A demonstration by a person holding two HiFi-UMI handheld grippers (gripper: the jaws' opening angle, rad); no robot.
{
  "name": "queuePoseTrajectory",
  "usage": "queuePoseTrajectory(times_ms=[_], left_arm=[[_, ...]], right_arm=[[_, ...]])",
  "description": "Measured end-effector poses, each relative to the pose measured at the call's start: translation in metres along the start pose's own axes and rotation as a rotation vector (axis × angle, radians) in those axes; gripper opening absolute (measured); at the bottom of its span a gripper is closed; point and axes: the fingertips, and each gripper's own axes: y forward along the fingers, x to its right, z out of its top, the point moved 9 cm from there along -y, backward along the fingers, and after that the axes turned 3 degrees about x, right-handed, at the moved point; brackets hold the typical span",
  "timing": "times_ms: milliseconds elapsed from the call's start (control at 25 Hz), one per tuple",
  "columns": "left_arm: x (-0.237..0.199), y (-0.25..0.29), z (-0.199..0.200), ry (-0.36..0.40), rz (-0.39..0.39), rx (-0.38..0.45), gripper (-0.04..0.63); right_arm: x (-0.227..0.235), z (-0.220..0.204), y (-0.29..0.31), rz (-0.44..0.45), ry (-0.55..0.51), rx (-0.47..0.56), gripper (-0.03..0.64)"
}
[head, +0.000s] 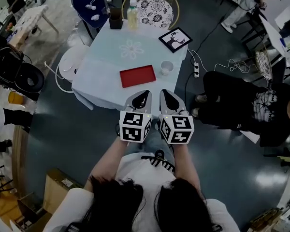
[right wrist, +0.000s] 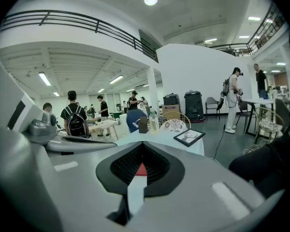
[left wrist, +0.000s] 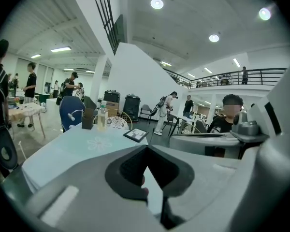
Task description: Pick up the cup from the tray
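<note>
Both grippers are held side by side at the near edge of the table, close in to the person's body. The left gripper has its fingers pressed together with nothing between them, and the right gripper is just the same, closed and empty.

The cup, a small pale one, stands upright on the light tablecloth just beside the right end of the red tray, not on it. It sits beyond the right gripper's tips, clear of them, and further off to the side from the left gripper. The tray lies flat ahead of both.

Further back on the table are a framed picture, a bottle and a dark box.
</note>
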Motion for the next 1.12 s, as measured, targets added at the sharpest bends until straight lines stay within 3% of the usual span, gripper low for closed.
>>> queuePoseTrajectory(times_ms=[120,320,520,1120], left_arm=[[0.003,-0.007,0.002,0.002,-0.001,0.01,0.0],[0.009,-0.013,0.004,0.027,-0.004,0.013,0.0],[0.01,-0.023,0.0,-0.008,-0.003,0.01,0.0],[0.008,-0.013,-0.004,-0.01,0.023,0.017,0.0]], right_arm=[[-0.008,0.001,-0.005,-0.007,-0.053,-0.019,0.021],[-0.013,0.003,-0.012,0.002,-0.035,-0.011,0.023],[-0.021,0.002,-0.016,0.009,-0.066,-0.019,0.023],[-0.007,-0.005,-0.015,0.002,-0.067,-0.034,0.023]])
